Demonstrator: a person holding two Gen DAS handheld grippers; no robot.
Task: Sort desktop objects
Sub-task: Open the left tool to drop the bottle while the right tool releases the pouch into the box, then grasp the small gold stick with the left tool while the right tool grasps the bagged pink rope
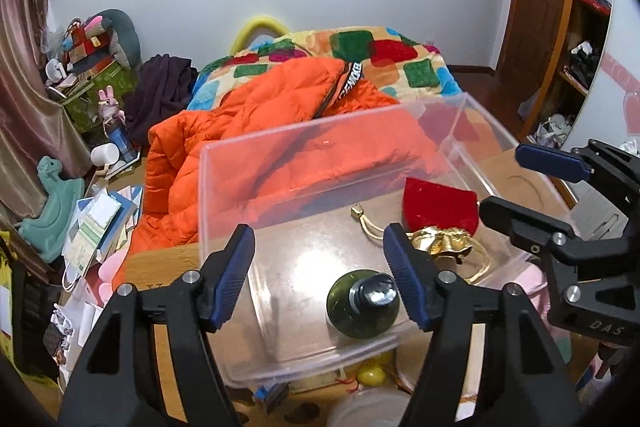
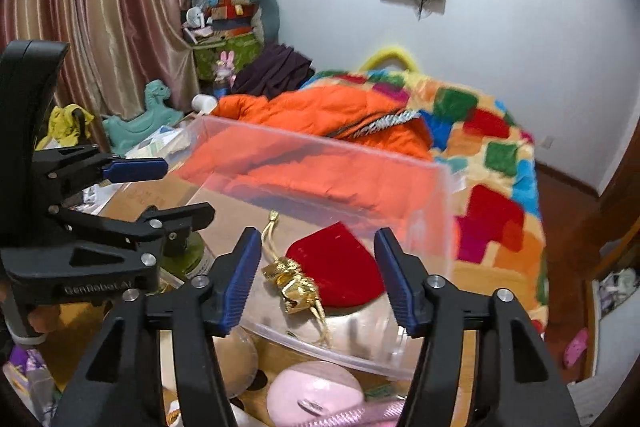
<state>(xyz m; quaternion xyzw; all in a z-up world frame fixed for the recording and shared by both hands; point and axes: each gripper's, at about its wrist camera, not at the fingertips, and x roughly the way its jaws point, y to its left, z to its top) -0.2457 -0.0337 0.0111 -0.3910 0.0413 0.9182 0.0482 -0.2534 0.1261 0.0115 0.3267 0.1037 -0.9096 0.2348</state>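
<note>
bedroom desk | clear bin [image 1: 224,187] holds green bottle [image 1: 360,311], red pouch [image 2: 336,263] | both tongs wide, empty

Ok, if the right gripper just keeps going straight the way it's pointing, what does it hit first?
Most likely the red velvet pouch with the gold drawstring, lying in the clear plastic bin. It sits between the open jaws of the right gripper, which hold nothing. Depth is uncertain, so the bin's near rim might come first.

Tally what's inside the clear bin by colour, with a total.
Inside the clear bin:
Green: 1, bottle
Red: 1, pouch with gold trim
Total: 2
</note>
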